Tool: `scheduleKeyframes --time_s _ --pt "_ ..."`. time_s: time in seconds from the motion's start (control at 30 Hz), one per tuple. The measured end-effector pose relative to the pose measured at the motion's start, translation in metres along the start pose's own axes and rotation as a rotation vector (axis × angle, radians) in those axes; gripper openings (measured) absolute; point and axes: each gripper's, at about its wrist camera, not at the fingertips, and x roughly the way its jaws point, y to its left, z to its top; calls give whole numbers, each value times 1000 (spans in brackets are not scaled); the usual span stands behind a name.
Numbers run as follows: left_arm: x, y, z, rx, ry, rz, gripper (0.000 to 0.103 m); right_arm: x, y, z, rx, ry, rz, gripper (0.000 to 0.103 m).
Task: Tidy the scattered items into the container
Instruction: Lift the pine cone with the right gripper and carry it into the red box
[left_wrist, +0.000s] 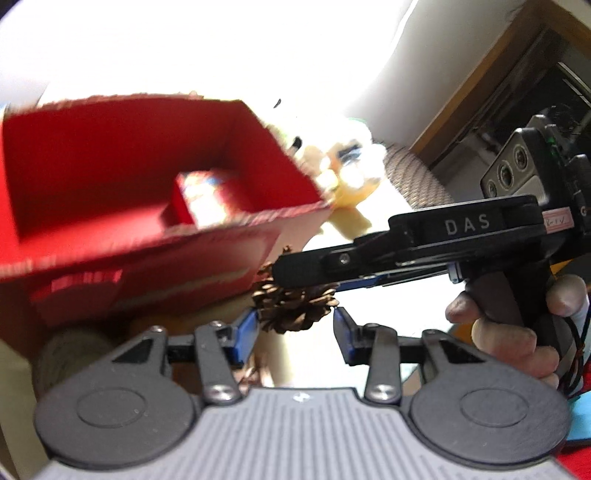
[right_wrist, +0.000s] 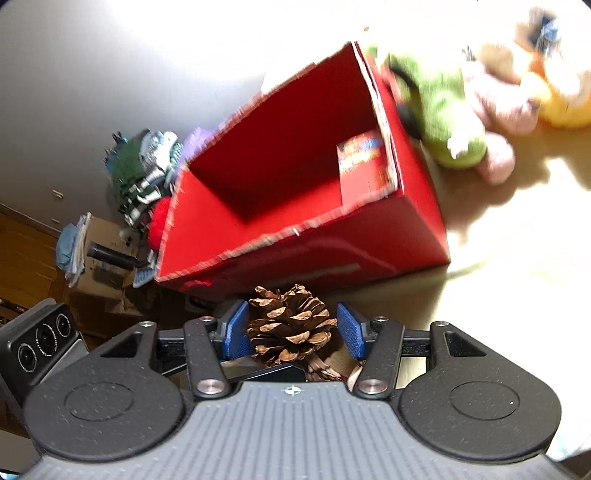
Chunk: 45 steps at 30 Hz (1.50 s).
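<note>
A brown pine cone (right_wrist: 290, 325) sits between the blue pads of my right gripper (right_wrist: 291, 328), which is shut on it just in front of the open red box (right_wrist: 306, 251). In the left wrist view the same pine cone (left_wrist: 295, 306) lies between the pads of my left gripper (left_wrist: 295, 332); the left pad (left_wrist: 245, 332) touches it and the right pad (left_wrist: 343, 330) stands just clear. The right gripper (left_wrist: 306, 273) reaches in from the right above the cone. The red box (left_wrist: 147, 258) holds a small colourful packet (left_wrist: 203, 199), seen also in the right wrist view (right_wrist: 364, 166).
Plush toys lie on the pale table behind the box: a green one (right_wrist: 443, 110), a pink one (right_wrist: 498, 110) and a yellow-orange one (right_wrist: 554, 92). Clothes and clutter (right_wrist: 144, 173) are piled off the table's left side. A woven chair back (left_wrist: 413, 177) stands beyond the table.
</note>
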Motion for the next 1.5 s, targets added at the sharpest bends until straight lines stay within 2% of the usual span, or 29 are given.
scheduleKeyframes --time_s 0.27,0.53,0.7,0.97,1.27,1.5 --pt "-22 -11 42 60 -86 -31 40 -25 26 24 -61 -117 20 56" --pt "-13 18 83 78 -79 34 40 4 46 69 -175 -131 -9 57" --pt "3 53 98 29 -28 61 40 41 52 91 -208 -86 -38 56" --pt "44 102 113 -35 123 106 41 101 49 116 -210 26 -123 54" --pt "80 145 117 -179 275 96 41 148 46 131 -243 150 -225 51" --pt "92 158 123 -206 330 229 42 179 42 141 -207 200 -213 51"
